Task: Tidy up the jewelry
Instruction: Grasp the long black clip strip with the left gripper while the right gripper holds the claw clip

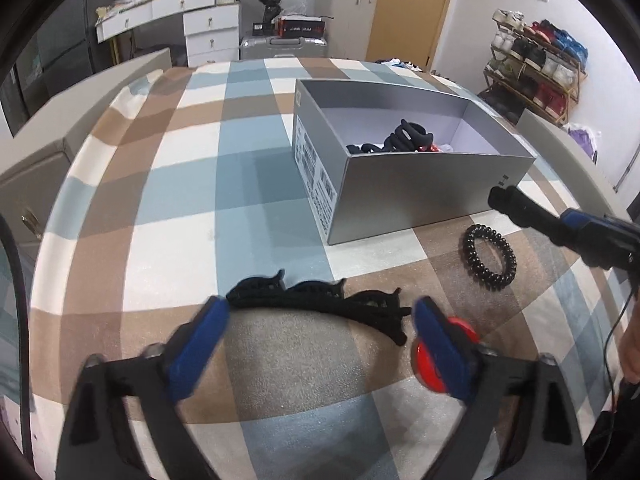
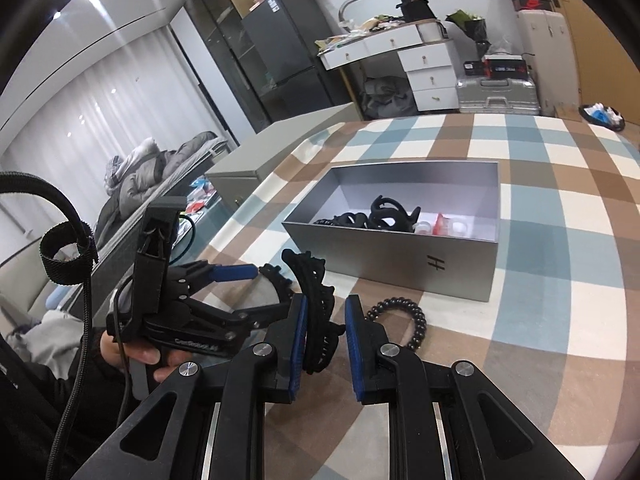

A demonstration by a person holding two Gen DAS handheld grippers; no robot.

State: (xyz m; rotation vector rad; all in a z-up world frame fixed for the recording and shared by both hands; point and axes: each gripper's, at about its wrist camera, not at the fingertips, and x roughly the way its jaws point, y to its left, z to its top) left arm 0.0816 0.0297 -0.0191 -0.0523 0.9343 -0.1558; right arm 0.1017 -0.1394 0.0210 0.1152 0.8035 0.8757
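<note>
Checked blue/brown/white cloth covers the table (image 1: 168, 184); cluttered bedroom behind, w/ shoe rack, white drawers, suitcase.

Grey shoebox (image 1: 400, 192) sits open toward the far right part of the table, already holding black claw clips and some red/clear bits.

Left tool (image 1: 320, 332): jaws stand wide, nothing pressed. Long black hair clip (image 1: 320, 300) lies across the cloth between and just beyond the blue pads, near the front edge. Pads don't appear to grip it.

Right tool (image 2: 326, 336): jaws narrow. In its own view the clip (image 2: 316, 312) passes between the blue pads, but a gap shows on the right-pad side, so can't confirm a firm pinch. No clip visible at its tip in the left view.

Black spiral hair tie (image 1: 490, 258) on the cloth just beside the box's near wall, untouched. Red round item (image 1: 436, 360) partly hidden behind left tool's right finger.

Step, by my read: picking the long clip for transfer to the box. Next calls for one tool to close squarely on the clip, lift clear of the box wall, drop inside.

View diffs: left view shows the red item and shoe rack; right view shows the person's hand (image 2: 136, 356) on the left tool's handle, box contents more fully, plus a bed w/ grey bedding.
</note>
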